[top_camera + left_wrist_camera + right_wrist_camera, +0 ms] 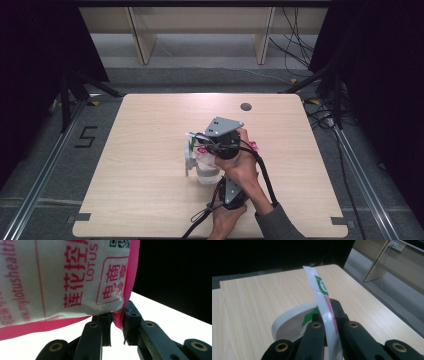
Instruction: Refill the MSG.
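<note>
While left gripper (116, 326) pinches bag (62, 277); right gripper (329, 320) clamps bag's strip (322, 297).

Glossy plastic packet (62, 277) — pale matt wood-grain table (249, 295) — tool (328, 322) jaws matt black plastic

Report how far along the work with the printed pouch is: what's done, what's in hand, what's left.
Done: both claws have a grip. The left claw pinches the pink edge of the white pouch; the right claw clamps a thin white plastic strip with a green mark.

In hand: both are held over the white cup on the table.

Left: probably opening and emptying the pouch; whether it is torn yet cannot be told.
</note>
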Tool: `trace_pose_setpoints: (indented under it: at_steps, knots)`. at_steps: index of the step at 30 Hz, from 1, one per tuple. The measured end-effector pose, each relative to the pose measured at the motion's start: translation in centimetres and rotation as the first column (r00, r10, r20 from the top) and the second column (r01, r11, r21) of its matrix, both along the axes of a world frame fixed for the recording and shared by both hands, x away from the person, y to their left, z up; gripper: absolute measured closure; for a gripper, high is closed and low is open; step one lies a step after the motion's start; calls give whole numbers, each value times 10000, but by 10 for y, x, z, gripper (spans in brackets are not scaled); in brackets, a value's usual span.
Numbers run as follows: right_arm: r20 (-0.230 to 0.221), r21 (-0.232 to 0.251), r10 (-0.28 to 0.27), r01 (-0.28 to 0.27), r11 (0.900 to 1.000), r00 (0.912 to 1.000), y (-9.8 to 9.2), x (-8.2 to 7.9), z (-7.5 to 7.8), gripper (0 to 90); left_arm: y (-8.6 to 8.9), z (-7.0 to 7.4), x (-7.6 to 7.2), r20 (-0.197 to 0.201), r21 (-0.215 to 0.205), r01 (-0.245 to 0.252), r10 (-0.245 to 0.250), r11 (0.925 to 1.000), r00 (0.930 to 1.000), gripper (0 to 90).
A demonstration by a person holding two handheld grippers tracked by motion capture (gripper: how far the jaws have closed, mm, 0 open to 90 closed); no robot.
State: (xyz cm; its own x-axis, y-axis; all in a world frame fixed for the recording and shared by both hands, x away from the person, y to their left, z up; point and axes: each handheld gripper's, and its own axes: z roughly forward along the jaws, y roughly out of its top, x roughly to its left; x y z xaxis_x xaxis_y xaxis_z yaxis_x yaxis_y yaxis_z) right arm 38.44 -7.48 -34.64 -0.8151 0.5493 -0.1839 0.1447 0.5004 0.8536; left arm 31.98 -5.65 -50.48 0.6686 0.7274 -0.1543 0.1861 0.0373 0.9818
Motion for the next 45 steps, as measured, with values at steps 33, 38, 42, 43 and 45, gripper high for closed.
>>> trace_pose_setpoints:
  at_steps: [33,38,42,43,45]
  knots:
    - [108,-67,169,-169,9998,9998,-1,2,1,898,0,1,1,20,-6,51,-51,10000,10000,782]
    - [99,-9,66,-66,10000,9999,0,1,-1,898,0,0,1,-14,-27,69,-69,10000,10000,781]
    - [39,23,15,-15,10000,10000,0,0,-1,899,0,1,0,-19,-60,47,-47,10000,10000,782]
    - [1,27,27,-27,10000,10000,1,0,0,899,0,1,0,-7,-45,40,-40,10000,10000,782]
    - [17,55,28,-28,10000,10000,0,1,0,898,0,1,1,-43,-56,48,-48,10000,10000,782]
